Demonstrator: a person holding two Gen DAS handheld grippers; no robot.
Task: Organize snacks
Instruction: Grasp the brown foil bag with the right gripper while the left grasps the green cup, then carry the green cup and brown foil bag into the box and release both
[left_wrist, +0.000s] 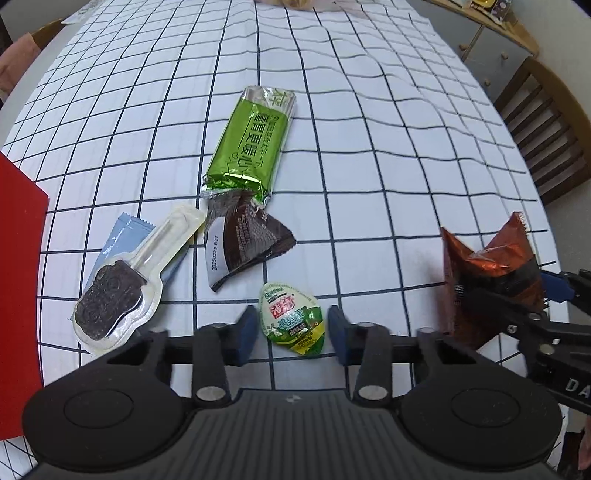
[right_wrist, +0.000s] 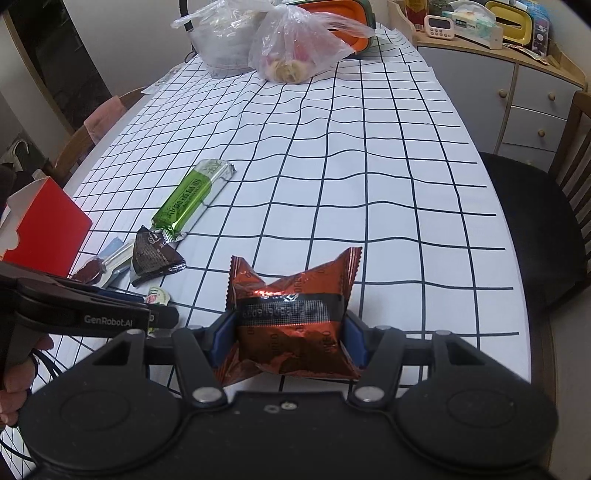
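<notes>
Lying on the checked tablecloth (left_wrist: 369, 122), six snacks are counted. One green bar (left_wrist: 248, 144) runs lengthwise toward upper right. One jelly cup (left_wrist: 294, 318), low centre, sits between the left gripper (left_wrist: 292, 334)'s pads, contact unclear. One copper pouch (right_wrist: 291, 325) is pinched by the right gripper (right_wrist: 290, 338).

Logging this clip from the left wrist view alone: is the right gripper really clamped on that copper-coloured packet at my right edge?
Observer: Yes. The right wrist view shows the right gripper with both jaws pressed against the sides of the copper packet.
Operator: And the red slab at my left edge?
Observer: It is a red box, open at the top and white inside.
Operator: Is there anything beyond the green bar?
Observer: Two clear plastic bags sit at the far end of the table, with an orange container behind them.
</notes>
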